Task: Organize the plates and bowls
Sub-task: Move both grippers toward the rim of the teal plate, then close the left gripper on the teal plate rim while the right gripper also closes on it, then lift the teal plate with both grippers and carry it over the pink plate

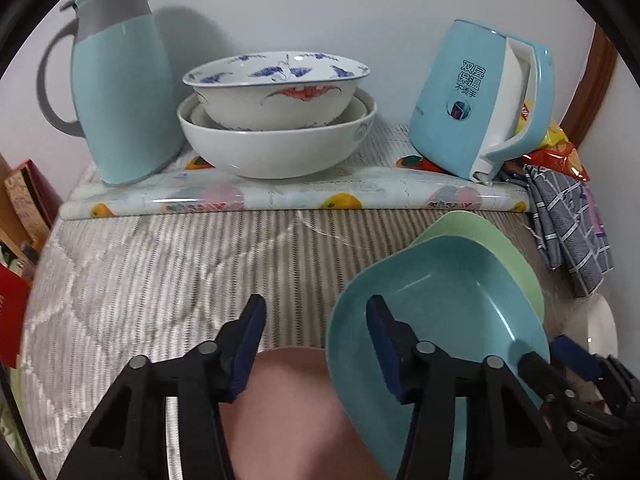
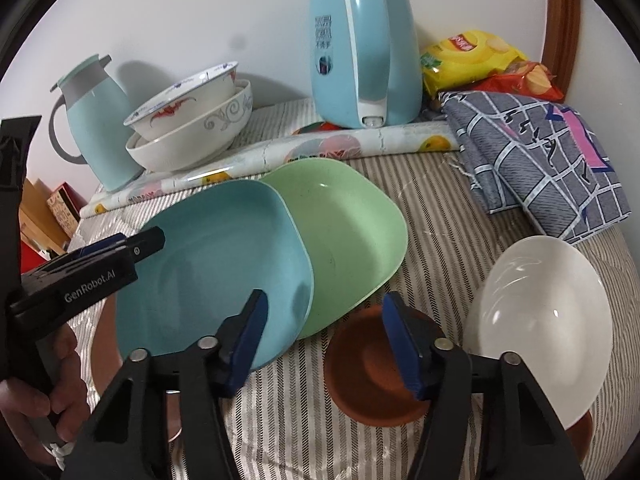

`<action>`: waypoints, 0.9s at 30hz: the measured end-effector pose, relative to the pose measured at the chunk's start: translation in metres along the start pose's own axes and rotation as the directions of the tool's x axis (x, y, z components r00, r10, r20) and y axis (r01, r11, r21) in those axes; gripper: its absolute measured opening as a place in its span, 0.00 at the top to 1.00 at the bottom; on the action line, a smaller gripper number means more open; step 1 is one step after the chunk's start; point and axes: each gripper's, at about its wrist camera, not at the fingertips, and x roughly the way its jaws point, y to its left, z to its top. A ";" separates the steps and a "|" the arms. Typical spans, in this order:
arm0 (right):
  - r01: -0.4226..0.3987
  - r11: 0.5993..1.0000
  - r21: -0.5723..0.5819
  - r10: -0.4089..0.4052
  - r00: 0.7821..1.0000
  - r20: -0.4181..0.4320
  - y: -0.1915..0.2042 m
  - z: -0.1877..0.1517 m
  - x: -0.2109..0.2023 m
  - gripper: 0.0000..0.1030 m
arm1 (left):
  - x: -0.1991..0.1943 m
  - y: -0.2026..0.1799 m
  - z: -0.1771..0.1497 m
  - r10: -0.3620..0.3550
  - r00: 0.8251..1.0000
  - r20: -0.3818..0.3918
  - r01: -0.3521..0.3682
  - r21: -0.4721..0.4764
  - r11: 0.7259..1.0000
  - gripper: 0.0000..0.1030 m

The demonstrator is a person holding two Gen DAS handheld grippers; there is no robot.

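In the left wrist view, the left gripper (image 1: pixel 316 344) is hovering with its blue-padded fingers spread wide, one on either side of the blue plate's rim and gripping nothing. The blue plate (image 1: pixel 440 300) is lying tilted across a green plate (image 1: pixel 504 256), and a pink plate (image 1: pixel 292 404) is sitting just below the blue one, partly beneath it. Beyond the blue plate, stacked porcelain bowls (image 1: pixel 276 120) are standing between a thermos jug (image 1: pixel 120 92) and an electric kettle (image 1: pixel 480 100). In the right wrist view, the right gripper (image 2: pixel 324 340) is also standing wide open and empty — its fingers are straddling the gap between the blue plate (image 2: pixel 216 272) and a brown saucer (image 2: pixel 360 372). The green plate (image 2: pixel 348 232) is lying partly under the blue plate's far edge, and a white bowl (image 2: pixel 540 320) is sitting just beside the saucer, away from the blue plate. The left gripper (image 2: pixel 140 248) is reaching over the blue plate's rim.
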 end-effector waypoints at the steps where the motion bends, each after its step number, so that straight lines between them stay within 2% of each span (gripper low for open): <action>1: 0.003 1.000 -0.001 -0.003 1.000 -0.004 0.000 0.000 0.002 0.47 | 0.002 0.000 0.000 -0.009 1.000 -0.005 0.009 -0.005 1.000 0.58; 3: 0.009 1.000 -0.001 -0.009 1.000 -0.014 0.001 0.000 0.005 0.52 | 0.006 0.000 -0.002 -0.021 1.000 -0.012 0.021 -0.019 1.000 0.64; 5: 0.003 1.000 0.000 -0.003 1.000 -0.024 0.001 0.001 0.008 0.61 | 0.008 0.001 -0.003 -0.038 0.999 -0.018 0.038 -0.027 0.999 0.70; 7: 0.003 1.000 -0.008 -0.003 1.000 -0.025 0.002 -0.001 0.009 0.66 | 0.009 0.001 -0.004 -0.062 0.998 -0.020 0.061 -0.028 0.998 0.76; 9: -0.003 1.000 -0.018 0.003 1.000 -0.021 0.005 -0.002 0.009 0.76 | 0.007 -0.001 -0.005 -0.082 0.996 -0.019 0.082 -0.021 0.996 0.85; 10: -0.021 1.000 -0.015 0.021 1.000 -0.021 0.006 -0.002 0.008 0.85 | 0.006 -0.002 -0.005 -0.091 0.996 -0.019 0.091 -0.013 0.996 0.88; 11: -0.037 0.999 -0.008 0.037 0.999 -0.021 0.006 -0.001 0.008 0.87 | 0.004 -0.003 -0.005 -0.086 0.996 -0.016 0.085 -0.008 0.996 0.89; 15: 0.001 1.000 -0.023 -0.001 1.000 -0.008 0.010 -0.003 0.006 0.88 | -0.005 -0.004 -0.006 -0.094 0.996 -0.001 0.094 -0.011 0.996 0.90; 27: -0.004 1.000 0.022 0.003 0.999 0.048 0.007 -0.012 -0.035 0.90 | -0.048 -0.006 -0.015 -0.117 0.992 0.045 0.117 -0.006 0.993 0.90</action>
